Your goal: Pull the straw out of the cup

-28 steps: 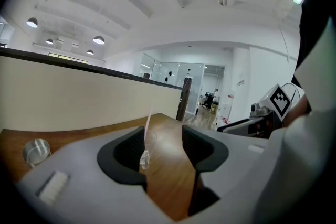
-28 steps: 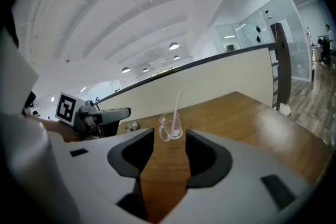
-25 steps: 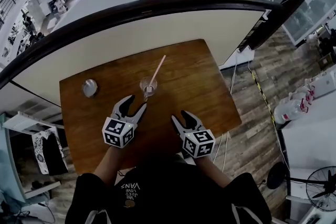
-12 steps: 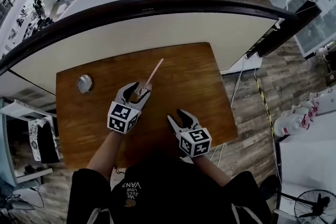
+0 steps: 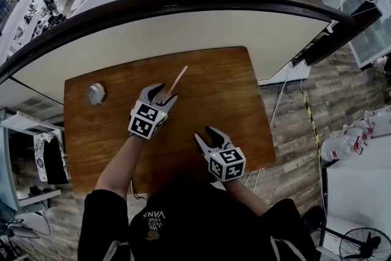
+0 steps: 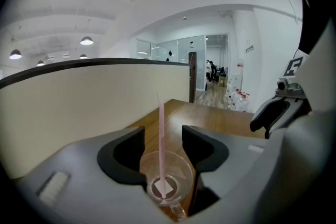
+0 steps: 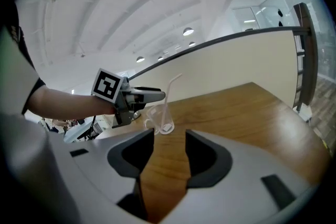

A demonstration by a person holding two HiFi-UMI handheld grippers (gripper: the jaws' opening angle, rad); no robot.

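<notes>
A clear glass cup [image 5: 164, 97] with a handle stands on the wooden table [image 5: 220, 79], and a pink straw [image 5: 178, 79] leans out of it toward the far right. My left gripper [image 5: 160, 92] is open, with one jaw on each side of the cup. In the left gripper view the cup [image 6: 167, 182] sits low between the jaws of the left gripper [image 6: 163, 136], and the straw [image 6: 161, 144] rises up the middle. My right gripper [image 5: 205, 134] is open and holds nothing, nearer the table's front. It looks across at the cup [image 7: 160, 118], the straw [image 7: 169, 93] and the left gripper [image 7: 143, 96].
A small round grey object [image 5: 96, 93] lies near the table's left edge. A cream partition wall with a dark curved rail [image 5: 183, 3] runs behind the table. Wood-plank floor [image 5: 299, 113] lies to the right.
My left gripper has moved forward until its jaws stand on either side of the cup. The right gripper has hardly shifted. The cup and straw stay in place.
</notes>
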